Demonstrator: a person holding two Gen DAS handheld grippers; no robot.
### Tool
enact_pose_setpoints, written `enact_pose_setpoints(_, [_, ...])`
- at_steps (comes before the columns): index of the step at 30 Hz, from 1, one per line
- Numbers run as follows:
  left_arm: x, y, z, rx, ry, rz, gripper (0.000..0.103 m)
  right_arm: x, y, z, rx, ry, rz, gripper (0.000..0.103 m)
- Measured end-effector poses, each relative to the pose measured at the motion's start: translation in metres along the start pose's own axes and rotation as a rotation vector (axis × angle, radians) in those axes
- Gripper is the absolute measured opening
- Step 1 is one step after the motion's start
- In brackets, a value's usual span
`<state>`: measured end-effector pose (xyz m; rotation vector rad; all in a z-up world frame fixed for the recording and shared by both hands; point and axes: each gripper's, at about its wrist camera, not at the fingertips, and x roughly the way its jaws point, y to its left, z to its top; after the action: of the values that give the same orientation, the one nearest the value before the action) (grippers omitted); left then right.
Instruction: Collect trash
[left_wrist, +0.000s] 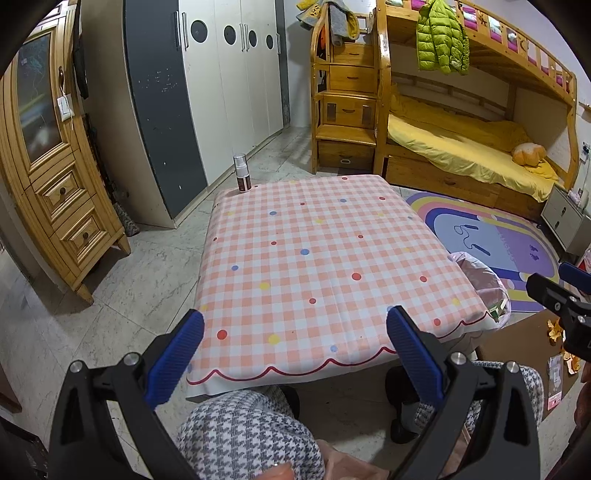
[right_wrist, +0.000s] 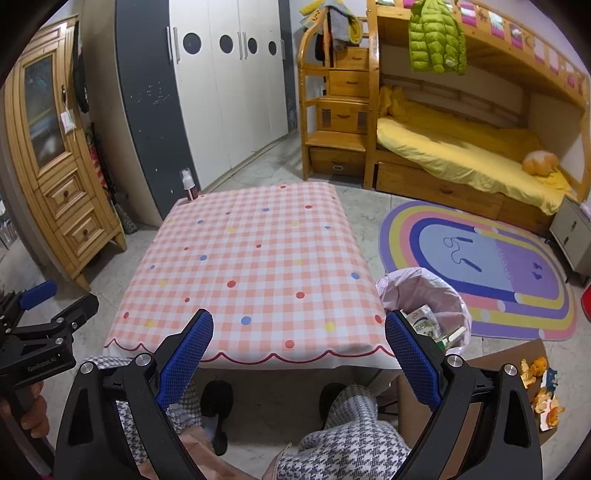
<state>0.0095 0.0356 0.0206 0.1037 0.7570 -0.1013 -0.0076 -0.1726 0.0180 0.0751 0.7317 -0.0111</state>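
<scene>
A trash bin lined with a pink bag (right_wrist: 428, 291) stands on the floor at the table's right side, with cartons (right_wrist: 424, 325) inside; its rim also shows in the left wrist view (left_wrist: 484, 280). Orange peels and wrappers (right_wrist: 543, 391) lie on a brown cardboard sheet (right_wrist: 517, 354) at the right; they also show in the left wrist view (left_wrist: 557, 354). My left gripper (left_wrist: 295, 350) is open and empty above the table's near edge. My right gripper (right_wrist: 299, 350) is open and empty near the same edge.
The low table with a pink checked cloth (left_wrist: 314, 258) carries a small spray bottle (left_wrist: 242, 173) at its far left corner. A rainbow rug (right_wrist: 480, 266), a wooden bunk bed (right_wrist: 461, 147), a wardrobe (right_wrist: 221, 92) and a wooden cabinet (right_wrist: 55, 166) surround it. The person's knees are below.
</scene>
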Motion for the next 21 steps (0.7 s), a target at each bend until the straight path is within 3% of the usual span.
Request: enact_pose_setpoints(21, [0.0028, -0.0033, 0.0008, -0.003, 0.014, -0.017, 0.096, -0.0001, -0.0084, -0.0010, 0.029, -0.006, 0.004, 0.093])
